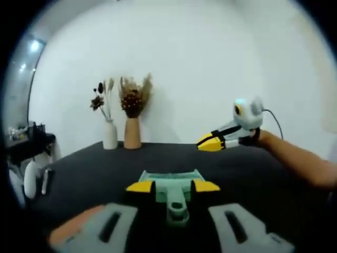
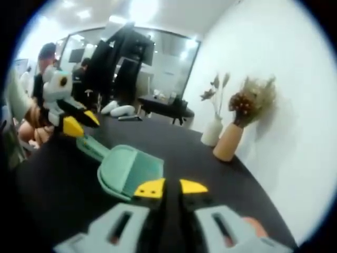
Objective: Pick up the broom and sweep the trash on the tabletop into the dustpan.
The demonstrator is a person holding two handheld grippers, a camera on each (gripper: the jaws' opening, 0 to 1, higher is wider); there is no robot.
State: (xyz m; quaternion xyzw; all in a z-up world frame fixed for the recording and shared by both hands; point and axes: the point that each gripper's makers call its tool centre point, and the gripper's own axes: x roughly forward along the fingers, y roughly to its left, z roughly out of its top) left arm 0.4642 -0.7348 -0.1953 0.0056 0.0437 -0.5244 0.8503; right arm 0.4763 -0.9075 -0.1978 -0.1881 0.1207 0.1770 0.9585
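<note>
Both jaws of your left gripper (image 1: 172, 186) straddle the dustpan (image 2: 131, 169) handle to steady it; right gripper (image 2: 169, 188) nearly closed, empty

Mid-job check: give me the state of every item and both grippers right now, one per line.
left gripper: open, jaws astride the dustpan handle
right gripper: jaws nearly together, holding nothing, raised above the table
dustpan: flat on the black table, no trash visible in it
white vase: upright, dried stems
tan vase: upright, dried flowers
</note>
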